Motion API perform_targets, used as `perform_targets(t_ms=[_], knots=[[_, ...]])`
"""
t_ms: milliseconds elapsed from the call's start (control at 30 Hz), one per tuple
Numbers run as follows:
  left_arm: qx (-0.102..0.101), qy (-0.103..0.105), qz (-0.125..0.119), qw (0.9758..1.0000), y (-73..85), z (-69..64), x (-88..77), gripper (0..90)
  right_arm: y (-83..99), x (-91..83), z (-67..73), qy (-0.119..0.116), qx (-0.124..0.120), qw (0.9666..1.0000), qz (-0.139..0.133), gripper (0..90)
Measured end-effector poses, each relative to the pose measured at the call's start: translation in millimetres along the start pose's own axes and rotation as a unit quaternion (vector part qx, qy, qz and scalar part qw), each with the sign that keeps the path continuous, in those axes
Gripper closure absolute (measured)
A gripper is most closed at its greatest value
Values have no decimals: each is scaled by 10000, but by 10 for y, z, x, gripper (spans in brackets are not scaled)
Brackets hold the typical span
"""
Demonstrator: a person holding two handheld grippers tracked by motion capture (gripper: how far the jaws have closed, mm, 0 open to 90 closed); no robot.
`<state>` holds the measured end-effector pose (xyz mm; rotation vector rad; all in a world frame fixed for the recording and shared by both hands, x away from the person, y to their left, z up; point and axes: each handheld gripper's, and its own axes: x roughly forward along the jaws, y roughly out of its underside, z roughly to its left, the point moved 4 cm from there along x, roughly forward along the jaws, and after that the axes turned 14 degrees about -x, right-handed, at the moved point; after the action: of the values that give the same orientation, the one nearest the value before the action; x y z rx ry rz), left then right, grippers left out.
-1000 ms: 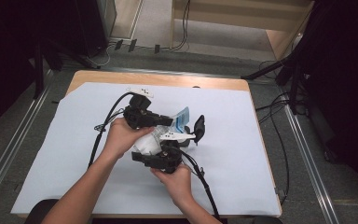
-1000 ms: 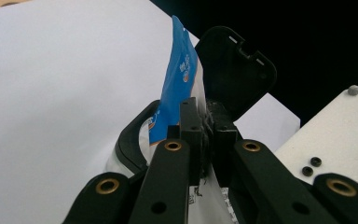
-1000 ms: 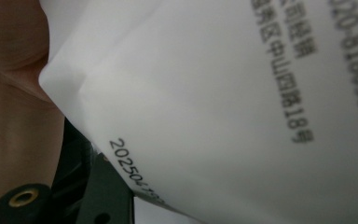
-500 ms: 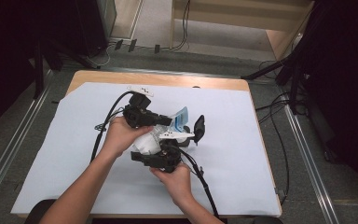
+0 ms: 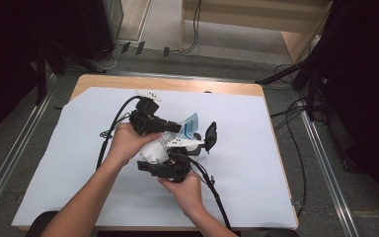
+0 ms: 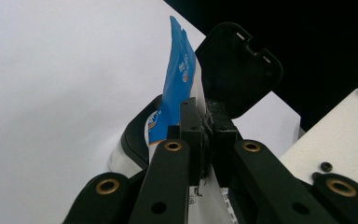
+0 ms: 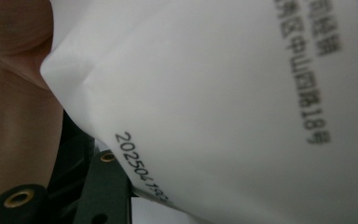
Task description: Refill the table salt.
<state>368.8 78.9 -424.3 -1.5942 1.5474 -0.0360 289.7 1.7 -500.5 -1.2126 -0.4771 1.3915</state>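
Note:
A soft white packet (image 5: 154, 151) with a blue printed end (image 5: 191, 123) and an open black flip lid (image 5: 210, 134) is held up over the table between both hands. My left gripper (image 5: 154, 123) is shut on the packet's thin blue-and-white edge (image 6: 179, 84), and the lid (image 6: 235, 70) stands open just behind the jaws. From below, my right gripper (image 5: 170, 159) is shut on the packet's white body. In the right gripper view the printed white film (image 7: 223, 107) lies close over one of its fingers (image 7: 107, 186).
A white sheet (image 5: 286, 163) covers the wooden table (image 5: 177, 84). Black cables (image 5: 212, 190) trail from both grippers across it. A person's hand (image 7: 14, 93) is close beside the packet. Dark stands and floor cables (image 5: 301, 98) lie past the table's right edge.

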Motion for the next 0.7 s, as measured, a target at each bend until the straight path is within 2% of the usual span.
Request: perform_targets(t_ms=[333,700], knots=[[12,-6,39,10000,-25,-14,16,889,-11,-8,-14,-6,-5,10000,-9,542],[36,-12,84,10000,-33,-21,38,889,-2,-10,-18,38,-123,9999,60,534]])
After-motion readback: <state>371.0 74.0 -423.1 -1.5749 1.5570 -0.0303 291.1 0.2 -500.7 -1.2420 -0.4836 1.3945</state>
